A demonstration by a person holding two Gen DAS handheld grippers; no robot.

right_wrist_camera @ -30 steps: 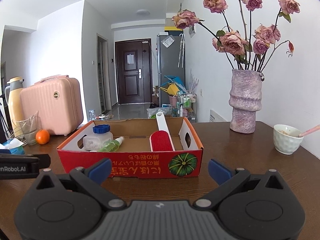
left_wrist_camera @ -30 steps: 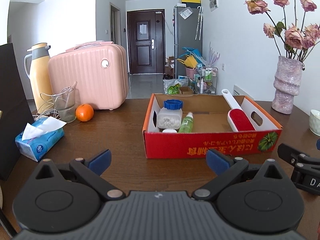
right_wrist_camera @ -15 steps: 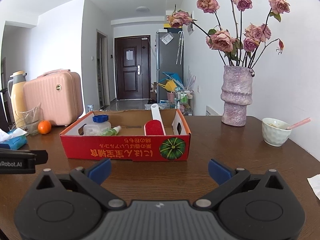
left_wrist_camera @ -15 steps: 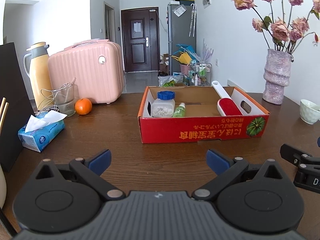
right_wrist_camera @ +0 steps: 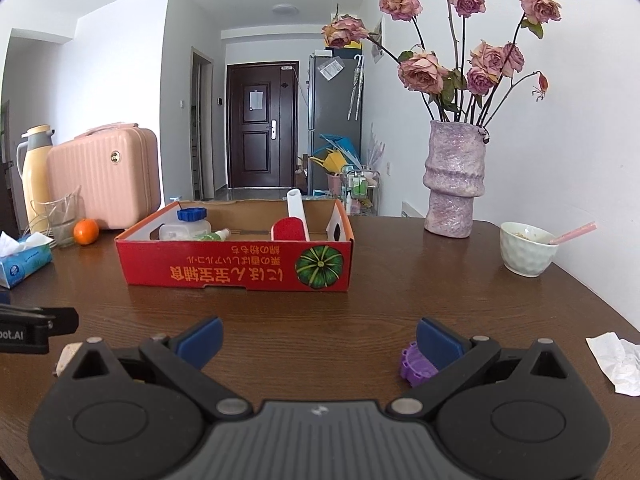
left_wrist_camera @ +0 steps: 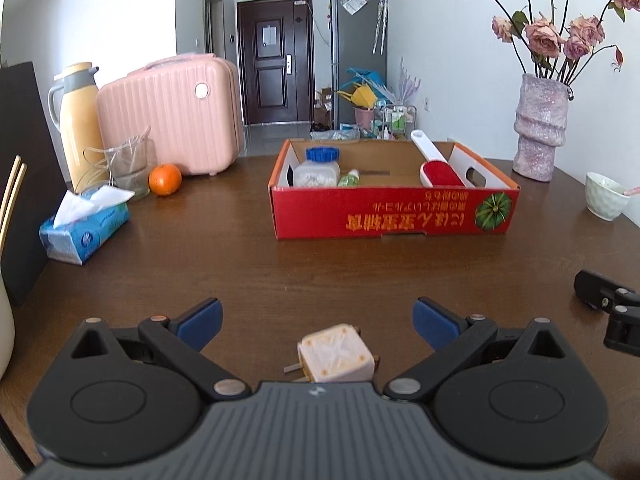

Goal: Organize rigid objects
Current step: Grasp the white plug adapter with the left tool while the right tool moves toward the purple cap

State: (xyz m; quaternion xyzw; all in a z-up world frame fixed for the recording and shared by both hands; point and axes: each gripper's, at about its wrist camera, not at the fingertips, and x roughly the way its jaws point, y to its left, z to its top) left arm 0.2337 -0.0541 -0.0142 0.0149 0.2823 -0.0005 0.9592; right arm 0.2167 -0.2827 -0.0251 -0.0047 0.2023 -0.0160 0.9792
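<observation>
Hovering low over a dark brown wooden surface (left_wrist_camera: 224, 264), both tools spread apart and empty.

Left wrist view: the left tool (left_wrist_camera: 316, 318) brackets a small white cube-shaped plug adapter (left_wrist_camera: 337, 354) lying near its base; beyond stands a red cardboard box (left_wrist_camera: 394, 212), with a pink hard-shell suitcase (left_wrist_camera: 170, 114) further left. Right wrist view: the right tool (right_wrist_camera: 318, 340) has a small purple plastic piece (right_wrist_camera: 416, 364) beside its right fingertip (right_wrist_camera: 438, 343); a hallway with a dark door (right_wrist_camera: 262, 122) lies behind.

Your left tongs (left_wrist_camera: 316, 316) and right tongs (right_wrist_camera: 318, 338) looked alike: black linkage arms with silver pivot pins, blue pads (left_wrist_camera: 200, 317) at the tips, round black discs either side, and a ribbed grey body behind.
</observation>
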